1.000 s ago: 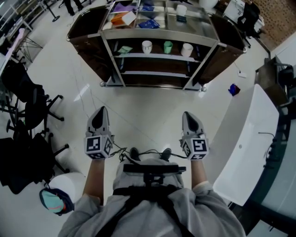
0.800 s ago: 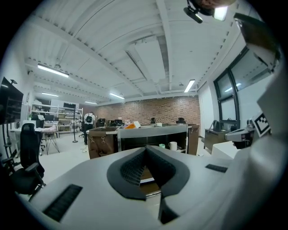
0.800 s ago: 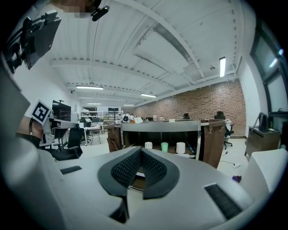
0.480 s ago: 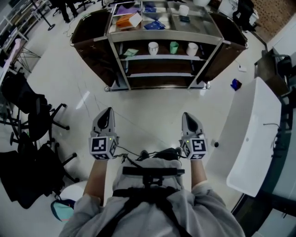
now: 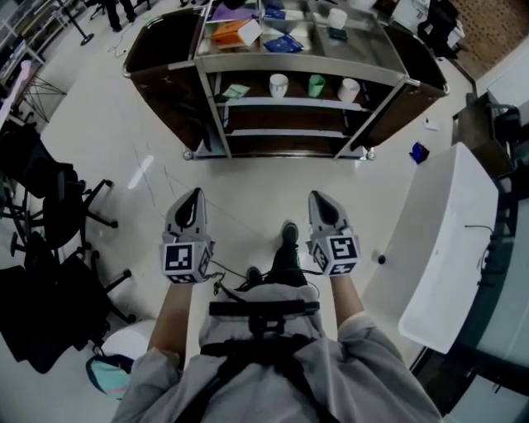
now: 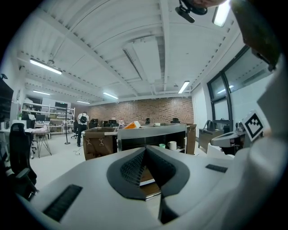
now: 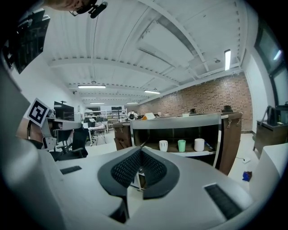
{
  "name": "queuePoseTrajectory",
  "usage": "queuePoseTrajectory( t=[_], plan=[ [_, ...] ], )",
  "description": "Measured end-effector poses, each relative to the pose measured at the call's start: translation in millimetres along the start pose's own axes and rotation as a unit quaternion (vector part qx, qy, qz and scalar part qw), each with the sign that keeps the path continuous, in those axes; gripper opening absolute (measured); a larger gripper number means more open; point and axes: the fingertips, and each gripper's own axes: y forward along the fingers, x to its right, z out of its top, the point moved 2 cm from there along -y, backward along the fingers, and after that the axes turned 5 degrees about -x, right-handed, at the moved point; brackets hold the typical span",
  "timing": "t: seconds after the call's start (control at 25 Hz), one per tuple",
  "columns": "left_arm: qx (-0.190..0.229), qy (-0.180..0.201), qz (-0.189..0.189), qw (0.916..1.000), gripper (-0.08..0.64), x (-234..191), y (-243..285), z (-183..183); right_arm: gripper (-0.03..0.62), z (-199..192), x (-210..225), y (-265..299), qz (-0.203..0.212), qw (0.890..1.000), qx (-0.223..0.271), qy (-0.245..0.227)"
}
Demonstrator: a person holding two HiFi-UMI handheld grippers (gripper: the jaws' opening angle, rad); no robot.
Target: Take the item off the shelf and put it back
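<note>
A steel shelf cart (image 5: 293, 62) stands ahead across the floor. Its middle shelf carries a white cup (image 5: 279, 84), a green cup (image 5: 316, 84) and another white cup (image 5: 349, 89). On top lie an orange box (image 5: 235, 31) and a small white cup (image 5: 336, 16). My left gripper (image 5: 192, 198) and right gripper (image 5: 319, 200) are held side by side at waist height, well short of the cart, both shut and empty. The right gripper (image 7: 141, 152) looks at the white cup (image 7: 163, 145), green cup (image 7: 181, 145) and second white cup (image 7: 199, 144). The left gripper (image 6: 145, 152) faces the cart (image 6: 153, 132).
Black office chairs (image 5: 50, 206) stand at the left and a teal bag (image 5: 107, 372) lies near my feet. A long white table (image 5: 446, 240) runs along the right, with a blue object (image 5: 418, 153) on the floor beyond it. A person (image 6: 83, 121) stands far off.
I have walked closer to the cart, one foot now stepping out ahead. Both grippers came forward with me, and the right one has shifted left. Both stay shut.
</note>
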Motion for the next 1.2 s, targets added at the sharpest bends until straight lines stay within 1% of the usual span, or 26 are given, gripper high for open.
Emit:
queuePoseTrajectory(
  t=[0.28,0.48,0.56,0.68,0.76,0.88,1.04,1.2],
  plan=[
    [-0.014,-0.016,0.029,0.9994,0.005,-0.7,38.2,1.6,0.008,9.9,28.1,47.2,0.015,1.0,-0.014,-0.002],
    [-0.01,-0.028,0.056,0.998,0.005,2.3,80.7,12.7,0.008,20.1,63.5,79.5,0.038,0.999,-0.022,-0.004],
    [-0.006,-0.027,0.066,0.9974,0.005,5.3,100.1,18.6,0.008,27.4,78.8,92.0,0.052,0.998,-0.023,-0.005],
    [-0.013,-0.027,0.081,0.9963,0.005,10.8,124.2,27.9,0.008,33.9,100.7,110.4,0.076,0.997,-0.031,0.008],
    [-0.007,-0.027,0.092,0.9954,0.005,11.1,137.5,35.6,0.008,34.1,114.8,125.0,0.091,0.995,-0.036,0.021],
    [-0.005,-0.024,0.104,0.9943,0.005,5.1,152.1,40.2,0.008,35.4,126.8,147.9,0.101,0.993,-0.04,0.037],
    [-0.015,-0.018,0.106,0.9941,0.005,-4.7,167.0,39.7,0.008,29.2,129.9,170.1,0.107,0.991,-0.044,0.061],
    [-0.013,-0.004,0.086,0.9962,0.005,-15.7,189.0,38.3,0.009,23.7,116.8,197.5,0.113,0.99,-0.051,0.068]
  ],
)
